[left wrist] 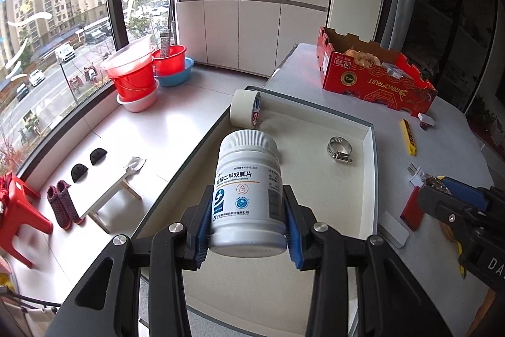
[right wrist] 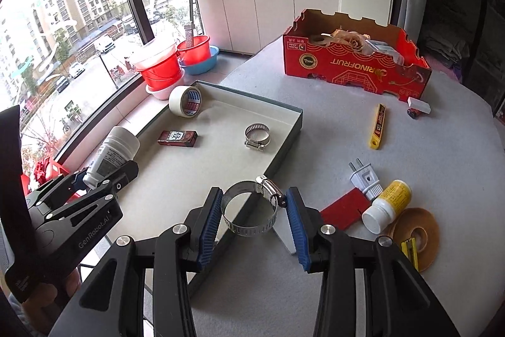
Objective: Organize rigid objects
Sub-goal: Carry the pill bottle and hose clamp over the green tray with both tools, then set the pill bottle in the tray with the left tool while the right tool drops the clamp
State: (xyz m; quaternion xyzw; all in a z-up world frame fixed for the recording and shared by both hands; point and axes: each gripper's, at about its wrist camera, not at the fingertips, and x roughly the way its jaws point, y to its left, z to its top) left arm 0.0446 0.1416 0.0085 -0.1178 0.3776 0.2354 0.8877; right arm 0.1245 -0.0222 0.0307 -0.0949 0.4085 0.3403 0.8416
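Note:
My left gripper is shut on a white pill bottle with a ribbed cap, held above the shallow white tray. The same bottle and left gripper show at the left of the right wrist view. My right gripper is shut on a metal hose clamp, hanging over the tray's near right rim. In the tray lie a roll of tape, a small red box and a second hose clamp. The right gripper's body shows at the right edge of the left wrist view.
On the grey table lie a yellow utility knife, a white plug, a yellow-labelled bottle, a red card, a brown tape ring and a red cardboard box. Red basins stand by the window.

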